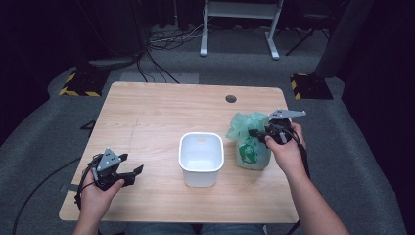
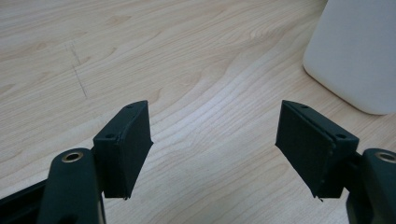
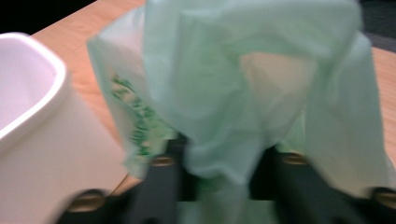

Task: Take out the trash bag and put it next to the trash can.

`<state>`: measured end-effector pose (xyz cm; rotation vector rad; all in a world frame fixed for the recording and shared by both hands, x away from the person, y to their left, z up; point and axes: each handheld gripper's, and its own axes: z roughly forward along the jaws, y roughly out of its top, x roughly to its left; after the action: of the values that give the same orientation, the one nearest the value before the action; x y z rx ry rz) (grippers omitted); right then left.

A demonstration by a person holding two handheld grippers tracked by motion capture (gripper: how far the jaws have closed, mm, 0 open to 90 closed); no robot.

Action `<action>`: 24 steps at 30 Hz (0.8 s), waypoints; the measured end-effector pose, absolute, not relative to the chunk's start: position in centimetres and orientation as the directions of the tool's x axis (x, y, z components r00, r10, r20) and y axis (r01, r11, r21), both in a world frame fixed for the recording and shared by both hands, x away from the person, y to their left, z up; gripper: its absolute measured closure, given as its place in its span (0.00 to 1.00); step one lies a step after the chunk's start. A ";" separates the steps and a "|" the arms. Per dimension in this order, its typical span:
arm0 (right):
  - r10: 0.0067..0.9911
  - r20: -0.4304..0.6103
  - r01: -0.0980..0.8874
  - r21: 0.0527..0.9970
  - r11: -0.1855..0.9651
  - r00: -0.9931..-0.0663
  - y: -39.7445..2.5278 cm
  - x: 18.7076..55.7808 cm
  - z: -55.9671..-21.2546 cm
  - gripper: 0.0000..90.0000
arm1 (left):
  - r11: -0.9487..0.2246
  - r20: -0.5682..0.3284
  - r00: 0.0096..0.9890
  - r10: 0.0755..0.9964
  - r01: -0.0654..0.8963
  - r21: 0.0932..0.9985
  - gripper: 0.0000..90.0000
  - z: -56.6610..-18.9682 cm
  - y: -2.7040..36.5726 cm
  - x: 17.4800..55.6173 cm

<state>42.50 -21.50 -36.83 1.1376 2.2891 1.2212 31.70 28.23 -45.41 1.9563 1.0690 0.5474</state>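
A pale green plastic bag [image 1: 252, 149] with darker green print stands on the wooden table [image 1: 156, 112], right of a white plastic bin [image 1: 200, 177]. My right gripper [image 1: 255, 133] is shut on the bag's bunched neck. In the right gripper view the bag [image 3: 224, 88] drapes over and hides most of my jaws, with the right gripper [image 3: 219, 163] beneath it and the bin [image 3: 42, 140] close at left. My left gripper [image 1: 132, 163] hovers open near the table's front left, with nothing between its fingers. The left gripper [image 2: 212, 135] has bare wood between its jaws, and the bin [image 2: 359, 51] stands at upper right.
A dark round hole [image 1: 231, 98] sits near the table's far edge. Beyond the table are a white desk frame [image 1: 240, 24], loose floor cables [image 1: 161, 39] and yellow-black striped blocks [image 1: 78, 84] [image 1: 311, 86]. Grey carpet surrounds the table.
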 end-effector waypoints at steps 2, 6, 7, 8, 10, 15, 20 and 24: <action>0.792 0.103 0.514 0.809 0.285 -0.601 -21.4 42.8 -36.9 0.46 | -0.301 -0.012 0.545 0.839 0.482 0.823 0.30 -45.4 28.3 31.7; 0.811 0.081 0.506 0.816 0.280 -0.579 -21.7 42.4 -36.5 0.36 | -0.294 -0.017 0.540 0.841 0.484 0.824 0.30 -45.4 28.4 31.6; 0.810 0.088 0.507 0.817 0.274 -0.580 -21.9 42.3 -36.4 0.35 | -0.295 -0.017 0.540 0.841 0.484 0.824 0.30 -45.4 28.4 31.6; 0.809 0.096 0.513 0.815 0.270 -0.580 -22.0 42.0 -36.3 0.35 | -0.294 -0.017 0.540 0.841 0.485 0.824 0.30 -45.4 28.4 31.6; 0.811 0.089 0.514 0.812 0.278 -0.579 -22.4 41.5 -35.9 0.35 | -0.292 -0.022 0.542 0.840 0.486 0.824 0.30 -45.4 28.4 31.6; 0.812 0.067 0.491 0.824 0.283 -0.580 -23.7 40.2 -35.1 0.35 | -0.297 -0.015 0.541 0.841 0.484 0.823 0.30 -45.4 28.3 31.6; 0.813 0.058 0.480 0.830 0.283 -0.579 -24.8 39.5 -35.6 0.35 | -0.299 -0.013 0.540 0.841 0.486 0.821 0.30 -45.4 28.6 31.6; 0.820 0.055 0.492 0.822 0.286 -0.569 -25.8 39.1 -36.8 0.35 | -0.295 -0.020 0.534 0.845 0.497 0.816 0.29 -45.5 29.1 31.4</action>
<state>39.06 -25.76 -36.81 1.1824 2.1820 1.1875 31.36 29.13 -45.49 1.9558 1.0906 0.5390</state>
